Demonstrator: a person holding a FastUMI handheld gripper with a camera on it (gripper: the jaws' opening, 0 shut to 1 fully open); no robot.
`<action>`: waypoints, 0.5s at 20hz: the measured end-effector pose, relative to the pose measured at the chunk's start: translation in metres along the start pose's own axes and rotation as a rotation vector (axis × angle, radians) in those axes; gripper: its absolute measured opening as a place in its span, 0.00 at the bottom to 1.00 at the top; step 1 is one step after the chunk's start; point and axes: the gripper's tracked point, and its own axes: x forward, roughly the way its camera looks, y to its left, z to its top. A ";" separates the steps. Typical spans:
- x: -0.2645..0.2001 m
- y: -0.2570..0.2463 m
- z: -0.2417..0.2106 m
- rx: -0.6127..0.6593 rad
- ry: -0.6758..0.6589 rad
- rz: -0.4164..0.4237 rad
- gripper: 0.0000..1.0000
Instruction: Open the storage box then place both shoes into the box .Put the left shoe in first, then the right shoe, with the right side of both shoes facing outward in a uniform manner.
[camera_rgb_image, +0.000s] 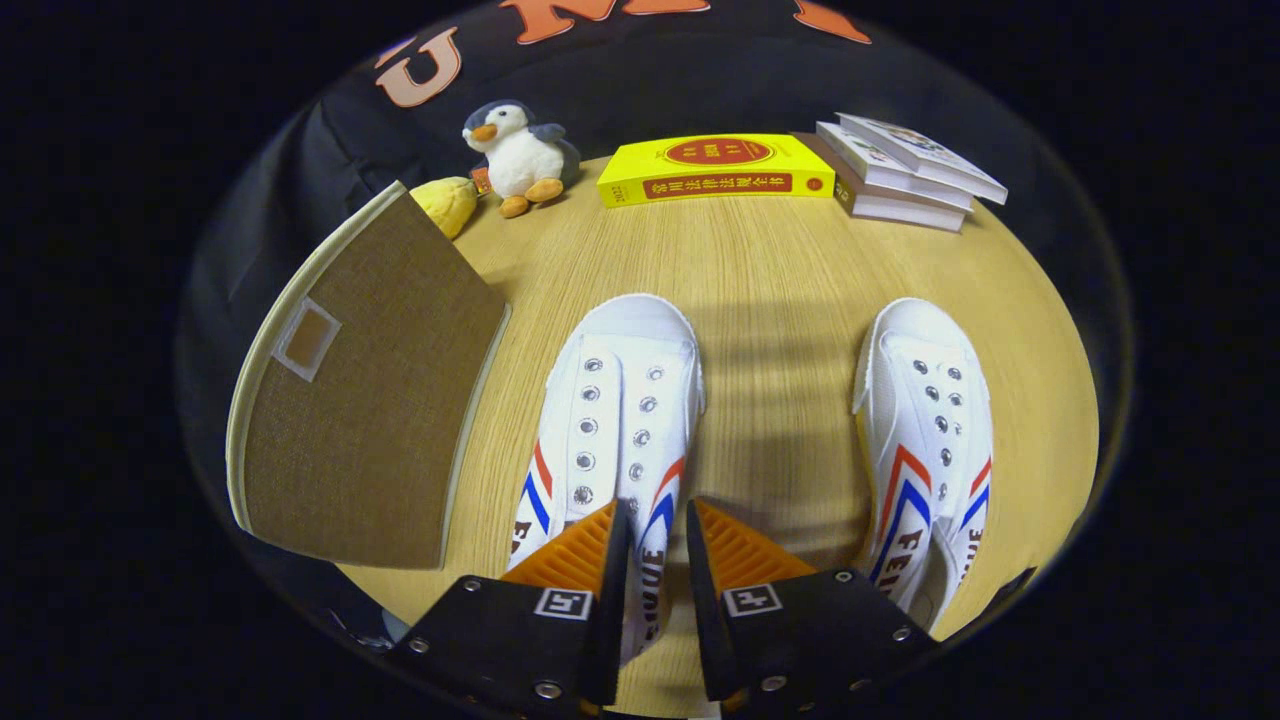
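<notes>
Straddling the right wall of the left shoe (620, 400) with fingers narrowly apart, the gripper (660, 560) risks a thin, slipping pinch, and the box (370, 400) beside it looks shut.

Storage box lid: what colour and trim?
Brown woven fabric with cream edging on the storage box, in the gripper view; the claw straddles a shoe's side.

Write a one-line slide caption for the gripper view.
Gripper straddles the side wall of the nearer white shoe beside the lidded storage box; the second shoe waits alongside.
</notes>
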 end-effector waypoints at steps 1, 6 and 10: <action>0.001 0.002 -0.001 0.020 0.031 0.027 0.27; 0.000 0.001 0.000 0.085 0.024 0.091 0.15; -0.003 0.002 0.003 0.128 -0.019 0.133 0.00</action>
